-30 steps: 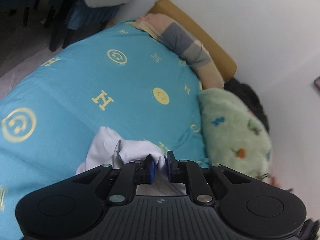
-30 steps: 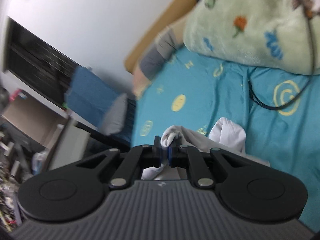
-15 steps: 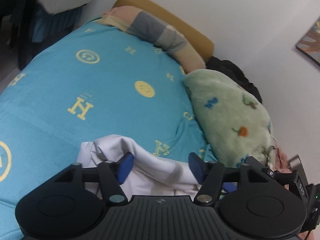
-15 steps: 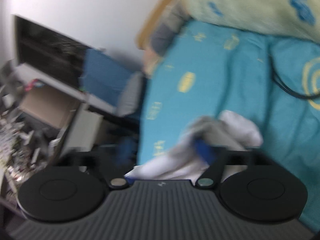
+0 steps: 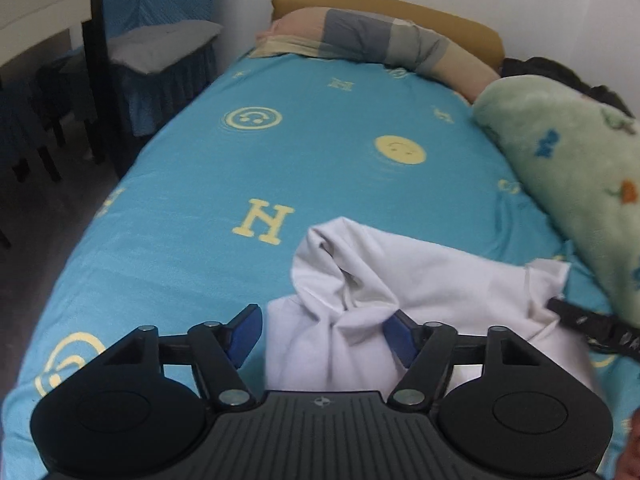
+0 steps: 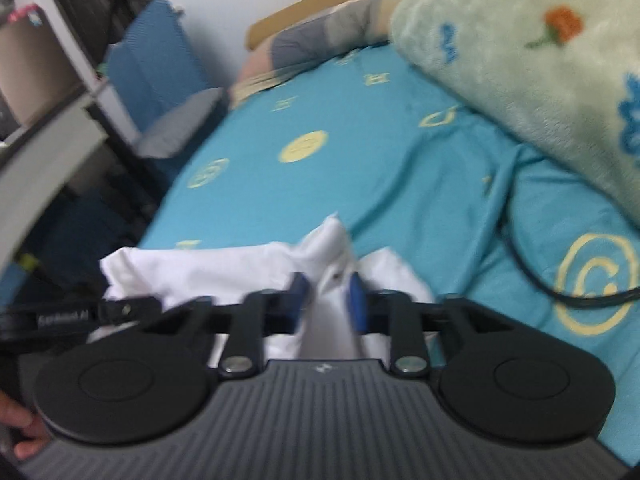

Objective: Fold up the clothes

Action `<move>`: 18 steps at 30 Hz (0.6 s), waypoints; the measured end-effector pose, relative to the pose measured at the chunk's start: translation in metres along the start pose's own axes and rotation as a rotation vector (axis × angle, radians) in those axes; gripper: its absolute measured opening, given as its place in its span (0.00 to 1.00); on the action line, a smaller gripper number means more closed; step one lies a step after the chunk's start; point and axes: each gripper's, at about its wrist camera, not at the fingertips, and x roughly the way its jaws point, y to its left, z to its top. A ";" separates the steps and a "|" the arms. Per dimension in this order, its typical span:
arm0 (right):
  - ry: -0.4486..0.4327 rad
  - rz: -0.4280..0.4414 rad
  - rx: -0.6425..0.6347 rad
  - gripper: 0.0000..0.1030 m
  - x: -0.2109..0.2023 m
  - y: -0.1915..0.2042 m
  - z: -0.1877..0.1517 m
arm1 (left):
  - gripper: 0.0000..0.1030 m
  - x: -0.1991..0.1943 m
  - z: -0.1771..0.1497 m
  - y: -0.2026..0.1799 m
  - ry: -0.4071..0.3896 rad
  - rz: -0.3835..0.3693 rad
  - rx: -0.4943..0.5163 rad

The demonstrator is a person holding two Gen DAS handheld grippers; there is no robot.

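Observation:
A white garment (image 5: 400,292) lies crumpled on the blue bed sheet (image 5: 280,168). My left gripper (image 5: 322,334) is wide open just above the garment's near edge, with cloth between its blue pads but not clamped. In the right wrist view the same garment (image 6: 224,268) lies under my right gripper (image 6: 326,296). Its jaws stand partly open, with a raised fold of white cloth between them.
A green fleece blanket (image 5: 572,168) lies along the bed's right side. A striped pillow (image 5: 380,40) lies at the headboard. A black cable (image 6: 516,248) runs over the sheet. A blue-covered chair (image 5: 156,52) stands left of the bed, and a desk (image 6: 48,152) is beside it.
Both grippers were shut on the white garment a second ago. Both have opened and let it drop onto the bed. The right jaws have since narrowed around a fold.

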 end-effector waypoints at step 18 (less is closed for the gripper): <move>-0.002 0.141 0.262 0.78 -0.088 0.000 -0.026 | 0.81 -0.112 -0.033 0.027 0.002 -0.257 -0.263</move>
